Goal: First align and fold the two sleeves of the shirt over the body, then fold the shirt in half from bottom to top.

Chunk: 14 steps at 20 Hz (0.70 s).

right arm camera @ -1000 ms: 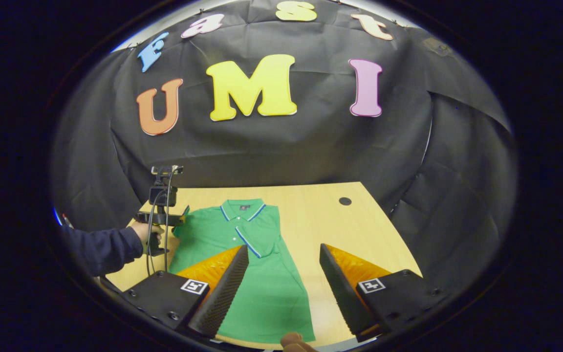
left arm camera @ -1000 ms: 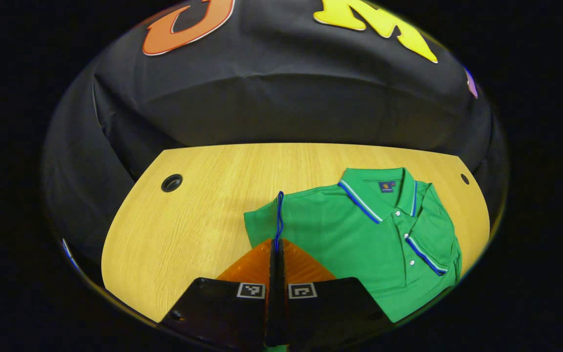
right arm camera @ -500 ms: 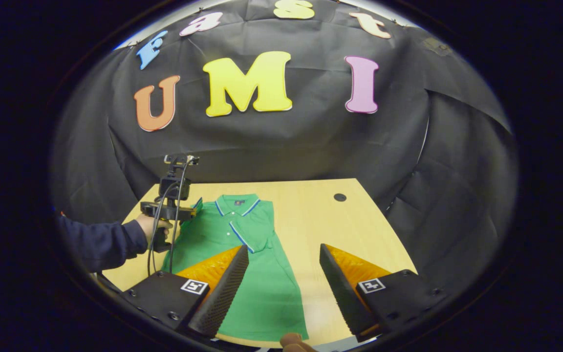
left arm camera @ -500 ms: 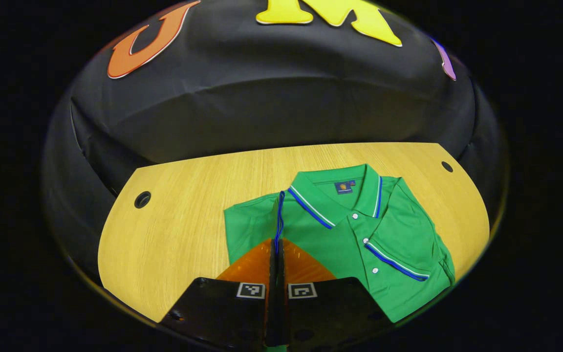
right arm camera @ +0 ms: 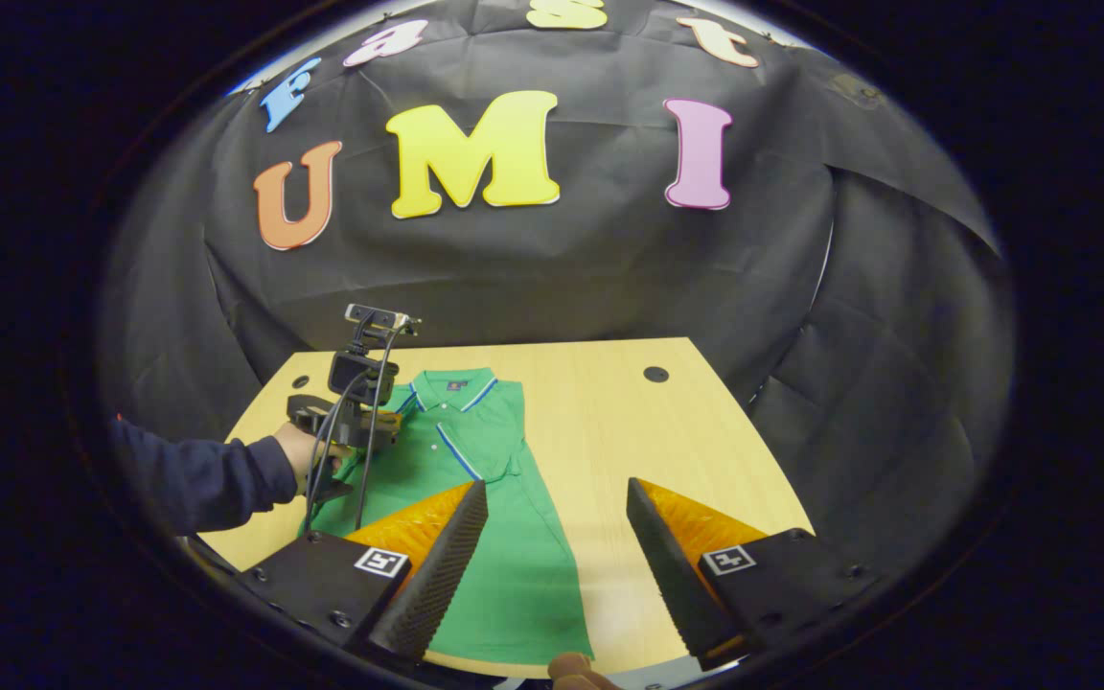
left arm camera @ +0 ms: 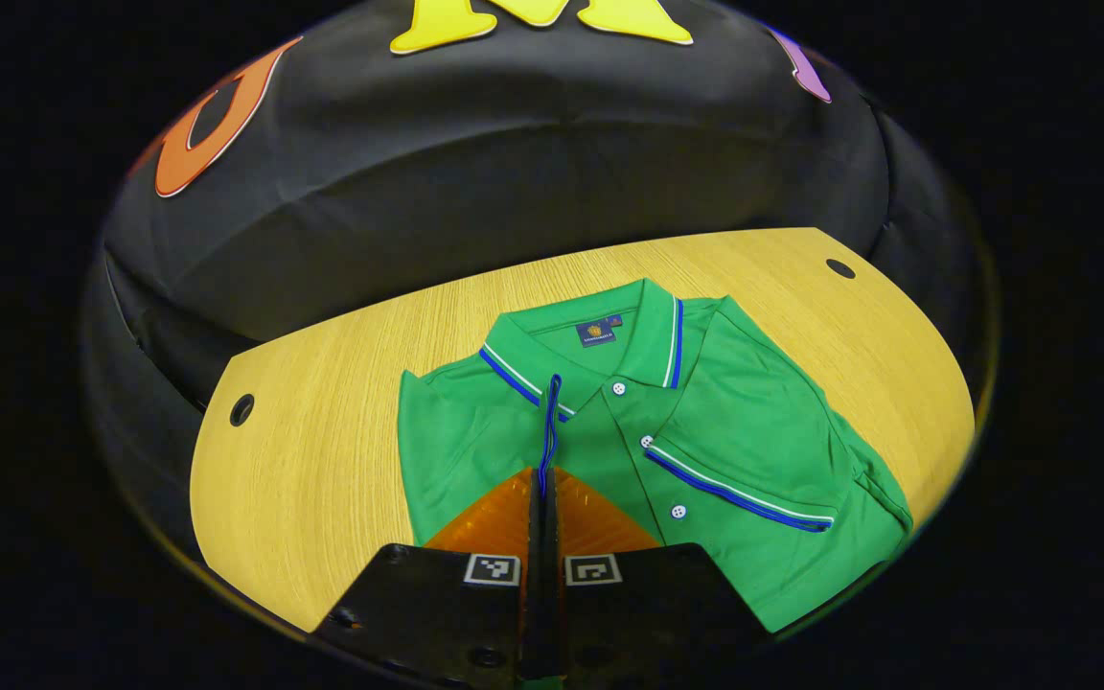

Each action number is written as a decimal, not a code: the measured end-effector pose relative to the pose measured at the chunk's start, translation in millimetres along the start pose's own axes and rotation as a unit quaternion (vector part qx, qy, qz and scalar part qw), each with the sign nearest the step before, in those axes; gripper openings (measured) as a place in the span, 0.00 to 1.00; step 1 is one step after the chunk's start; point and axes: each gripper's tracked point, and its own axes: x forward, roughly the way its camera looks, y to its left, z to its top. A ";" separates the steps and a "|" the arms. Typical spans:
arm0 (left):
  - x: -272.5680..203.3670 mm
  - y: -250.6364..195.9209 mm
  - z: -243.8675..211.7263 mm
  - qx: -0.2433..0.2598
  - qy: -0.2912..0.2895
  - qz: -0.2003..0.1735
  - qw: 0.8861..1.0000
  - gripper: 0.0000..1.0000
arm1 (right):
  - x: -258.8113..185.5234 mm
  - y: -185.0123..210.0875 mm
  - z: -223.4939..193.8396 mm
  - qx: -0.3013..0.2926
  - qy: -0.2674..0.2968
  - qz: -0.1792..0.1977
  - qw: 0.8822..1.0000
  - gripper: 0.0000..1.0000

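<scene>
Shirt: the green shirt (left arm camera: 734, 422) lies flat on the counter (left arm camera: 322, 460), collar toward the booth wall. In the left gripper view it spreads from the centre out to 4 o'clock; in the right gripper view (right arm camera: 475, 498) it lies from 11 o'clock down to 6 o'clock, on the left half of the counter.

Collar: the collar (left arm camera: 600, 340) is green with blue and white edging, and sits just above centre in the left gripper view.

Folded sleeve: one sleeve (left arm camera: 753, 460) already lies over the chest, its blue-striped cuff slanting toward 4 o'clock beside the button placket.

Held sleeve: the other sleeve's blue-edged cuff (left arm camera: 549, 431) stands up on edge, straight ahead of the left claw, over the shirt front near the collar.

Left claw: the left claw (left arm camera: 544, 489) is closed tight on that cuff, both fingers pressed together with the cloth edge coming up between them. In the right gripper view it (right arm camera: 360, 422) shows at 9 o'clock, raised above the shirt's shoulder, held by a hand (right arm camera: 298, 455) in a dark sleeve (right arm camera: 197, 479).

Right claw: the right claw (right arm camera: 557, 537) is wide open and holds nothing. It hangs clear above the counter's near edge at 6 o'clock; the shirt's lower body shows past its left finger, bare wood between and past the right one.

Counter: light wood, with a round cable hole (right arm camera: 655, 374) near the far right corner at 1 o'clock in the right gripper view.
</scene>
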 end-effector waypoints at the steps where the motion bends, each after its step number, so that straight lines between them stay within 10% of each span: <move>1: 1.5 0.1 -2.2 0.002 0.004 0.002 1.000 0.04 | 0.3 -0.3 -1.7 -0.003 0.002 0.001 1.000 0.95; 9: 0.9 -17.9 -9.9 -0.007 0.015 -0.038 0.999 0.15 | 8.2 -3.3 -3.3 -0.006 0.006 0.004 1.000 0.95; 13: -17.2 -13.5 1.2 -0.022 -0.004 -0.050 0.998 0.84 | 12.2 1.2 6.8 -0.013 -0.002 0.011 1.000 0.95; 14: -27.1 -9.0 6.2 -0.022 -0.014 -0.046 0.999 0.80 | 13.3 4.4 13.1 -0.011 -0.008 0.014 1.000 0.94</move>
